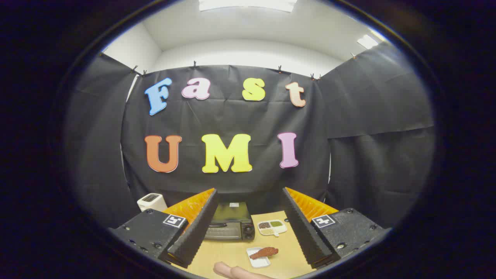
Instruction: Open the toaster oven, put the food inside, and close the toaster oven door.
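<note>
Wooden table (pixel 232 252) with shut toaster oven (pixel 229 223) beyond wide-open, empty gripper (pixel 250 224).

Toaster oven (pixel 229 223): dark, boxy, door closed, standing upright on the table well beyond the fingertips, seen between the two spread fingers. Food (pixel 264 252): reddish-brown drumstick-shaped piece lying flat on a small white tray (pixel 258 259), nearer than the oven, toward the right finger.
</note>
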A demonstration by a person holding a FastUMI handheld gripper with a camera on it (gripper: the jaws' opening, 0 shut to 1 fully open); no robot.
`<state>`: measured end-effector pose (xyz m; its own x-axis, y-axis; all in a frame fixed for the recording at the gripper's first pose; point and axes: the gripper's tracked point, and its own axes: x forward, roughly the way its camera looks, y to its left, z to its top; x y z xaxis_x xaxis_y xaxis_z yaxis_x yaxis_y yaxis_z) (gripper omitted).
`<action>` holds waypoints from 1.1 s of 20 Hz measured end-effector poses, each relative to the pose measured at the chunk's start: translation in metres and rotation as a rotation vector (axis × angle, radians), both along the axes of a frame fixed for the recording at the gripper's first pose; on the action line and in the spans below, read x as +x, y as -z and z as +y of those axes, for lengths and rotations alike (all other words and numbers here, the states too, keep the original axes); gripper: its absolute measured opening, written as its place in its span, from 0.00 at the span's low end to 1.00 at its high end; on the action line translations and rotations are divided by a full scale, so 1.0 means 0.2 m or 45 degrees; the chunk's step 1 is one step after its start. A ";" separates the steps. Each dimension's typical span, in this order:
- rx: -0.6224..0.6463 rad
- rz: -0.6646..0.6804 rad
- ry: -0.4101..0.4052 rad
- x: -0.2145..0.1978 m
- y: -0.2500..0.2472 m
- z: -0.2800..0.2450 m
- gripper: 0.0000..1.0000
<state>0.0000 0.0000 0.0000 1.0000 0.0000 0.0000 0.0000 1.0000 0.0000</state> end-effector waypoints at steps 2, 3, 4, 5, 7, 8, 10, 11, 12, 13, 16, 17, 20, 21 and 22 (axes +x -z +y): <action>-0.001 -0.017 0.015 0.00 -0.01 0.00 1.00; 0.004 -0.013 0.023 0.00 0.00 -0.01 1.00; 0.002 -0.002 0.018 0.00 0.01 0.01 1.00; 0.001 0.006 0.017 0.00 0.02 0.02 1.00; -0.009 0.014 0.015 0.02 0.03 0.04 1.00; -0.016 0.017 0.011 0.03 0.03 0.06 1.00; -0.036 0.018 0.003 0.05 0.05 0.10 1.00; -0.037 0.015 0.000 0.06 0.06 0.11 1.00; -0.030 0.017 -0.018 0.07 0.07 0.14 1.00; -0.029 0.025 -0.039 0.09 0.09 0.18 1.00; -0.034 0.067 -0.051 0.21 0.19 0.23 1.00; -0.041 0.081 -0.070 0.26 0.23 0.28 1.00; -0.070 0.160 -0.105 0.43 0.42 0.40 1.00; -0.071 0.190 -0.127 0.49 0.49 0.44 1.00; -0.075 0.216 -0.158 0.54 0.55 0.50 1.00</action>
<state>0.1088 0.1009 -0.1092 0.9780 0.1180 -0.1719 -0.1280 0.9906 -0.0481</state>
